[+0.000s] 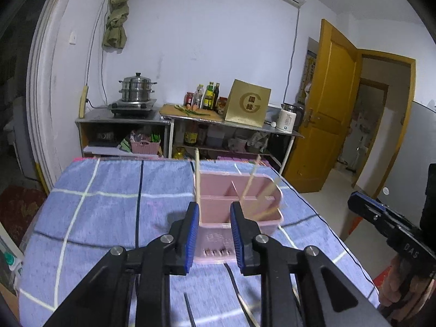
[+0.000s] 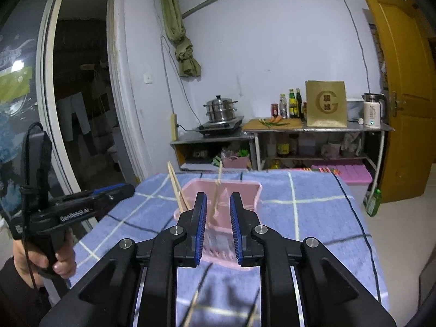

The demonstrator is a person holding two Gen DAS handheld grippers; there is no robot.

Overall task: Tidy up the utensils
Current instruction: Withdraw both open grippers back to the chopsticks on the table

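A pink utensil holder (image 1: 239,204) with a middle divider stands on the blue checked cloth (image 1: 109,204); it also shows in the right wrist view (image 2: 239,196). Wooden chopsticks (image 1: 197,174) lean in it, some at the left (image 2: 177,188), some at the right (image 1: 265,193). My left gripper (image 1: 214,231) is open and empty, just in front of the holder. My right gripper (image 2: 218,226) is open and empty, in front of the holder too. More chopsticks (image 2: 194,303) and dark utensils (image 1: 189,310) lie on the cloth under the grippers.
The table's right edge (image 1: 327,218) drops to the floor. Behind it stand steel shelves (image 1: 190,120) with a steamer pot (image 1: 137,90), bottles (image 1: 208,96), a gold box (image 1: 248,103) and a kettle (image 2: 372,110). A yellow door (image 1: 324,103) is open at the right.
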